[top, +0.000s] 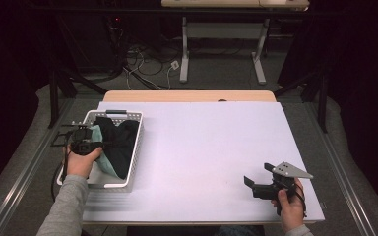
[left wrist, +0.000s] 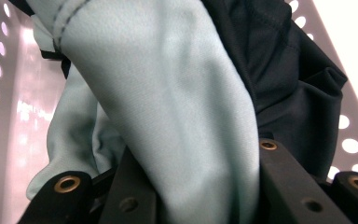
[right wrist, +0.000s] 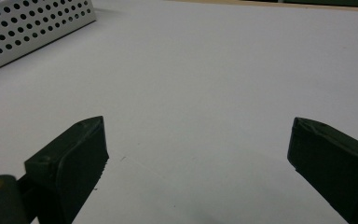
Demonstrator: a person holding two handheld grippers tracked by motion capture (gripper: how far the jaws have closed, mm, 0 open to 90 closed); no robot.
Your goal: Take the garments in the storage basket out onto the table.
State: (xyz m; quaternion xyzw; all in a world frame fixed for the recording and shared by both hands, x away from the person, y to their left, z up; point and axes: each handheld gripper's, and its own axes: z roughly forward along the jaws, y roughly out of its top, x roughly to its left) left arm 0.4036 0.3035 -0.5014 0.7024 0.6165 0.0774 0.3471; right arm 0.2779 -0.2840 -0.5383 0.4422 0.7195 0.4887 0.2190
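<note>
High view: a white perforated plastic basket [top: 134, 147] sits at nine o'clock on the pale worktop [top: 202, 157], holding black cloth [top: 120, 142].

Left gripper view: the left gripper [left wrist: 200, 186] clamps pale mint fabric [left wrist: 168, 93].

Right gripper view: the right gripper [right wrist: 198, 149] gapes wide — empty.

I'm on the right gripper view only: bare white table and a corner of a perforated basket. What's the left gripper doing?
Observer: The left gripper is inside the white basket, shut on the light teal cloth.
Operator: Anything else in that basket?
Observer: A black garment lies beside the teal cloth, filling most of the basket.
Operator: Where's my right gripper relative to the basket?
Observer: The right gripper is open near the table's front right corner, far from the basket at the left edge.
</note>
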